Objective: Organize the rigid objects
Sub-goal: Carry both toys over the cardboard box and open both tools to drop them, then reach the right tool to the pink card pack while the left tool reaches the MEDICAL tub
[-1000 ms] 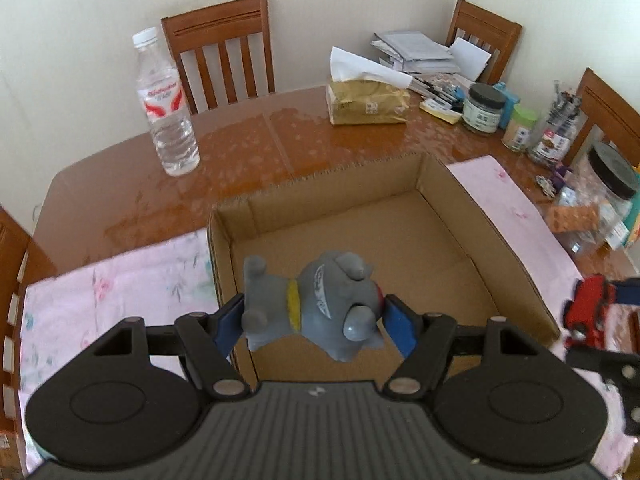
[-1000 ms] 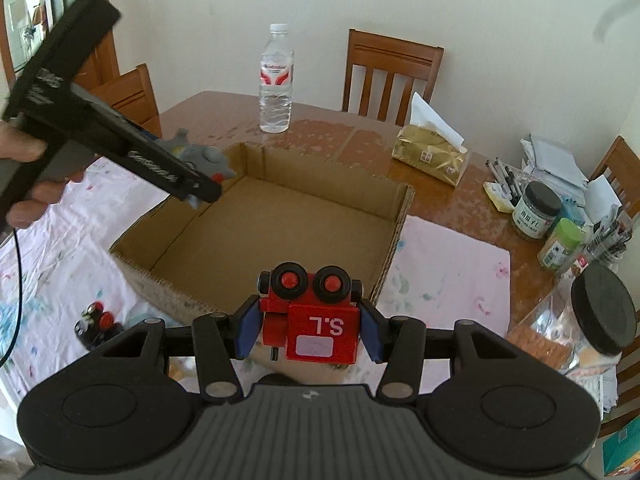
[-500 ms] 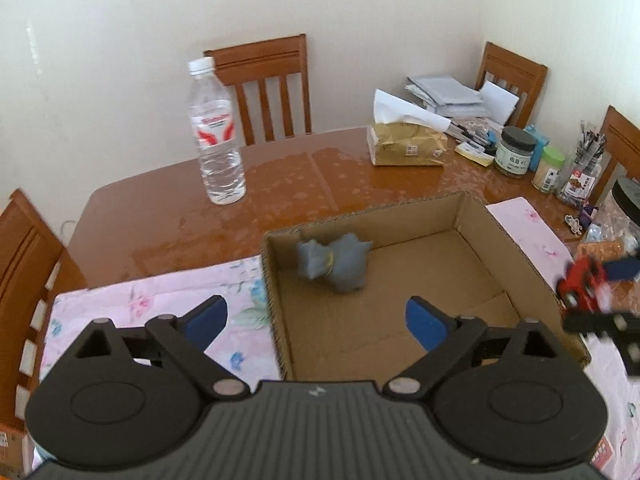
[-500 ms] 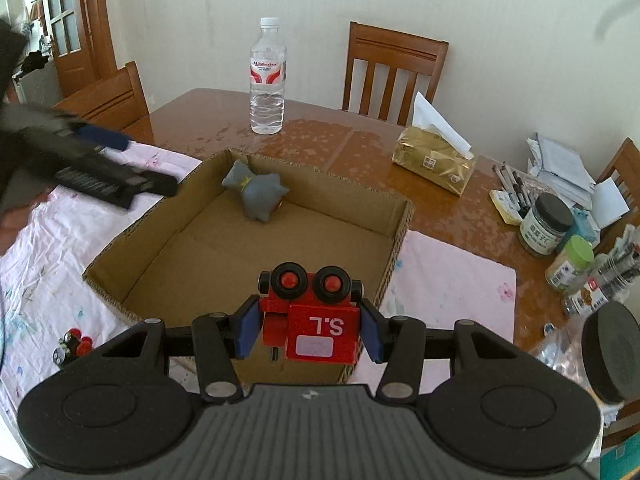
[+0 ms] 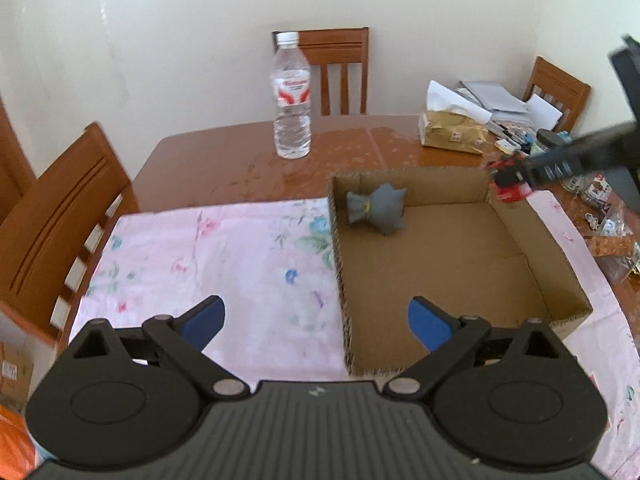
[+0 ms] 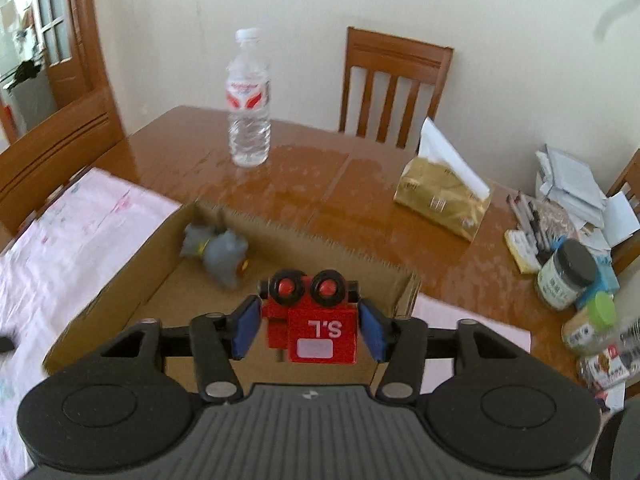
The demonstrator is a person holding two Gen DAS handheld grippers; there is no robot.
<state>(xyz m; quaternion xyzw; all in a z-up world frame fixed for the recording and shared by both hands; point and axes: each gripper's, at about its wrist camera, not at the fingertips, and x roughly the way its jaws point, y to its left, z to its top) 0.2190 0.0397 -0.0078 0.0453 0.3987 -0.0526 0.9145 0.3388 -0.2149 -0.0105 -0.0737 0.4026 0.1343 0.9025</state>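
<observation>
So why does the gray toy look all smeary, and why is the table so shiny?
In the right wrist view the gray toy and the box edge are smeared by motion blur, while the red truck in the right gripper stays sharp. In the left wrist view the toy is clearer. The table reflects pale glare, and the fisheye lens bends the edges.

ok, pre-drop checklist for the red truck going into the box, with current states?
1. Right gripper shut on the red toy truck: ok, both blue pads touch its sides.
2. Truck over the cardboard box: ok in the right wrist view; near the far right corner in the left wrist view.
3. Landing spot free: ok, the grey toy animal lies in the far left corner, floor elsewhere bare.
4. Left gripper out of the way: ok, open and empty at the near left wall.
5. Drop height above the floor: cannot tell.
</observation>
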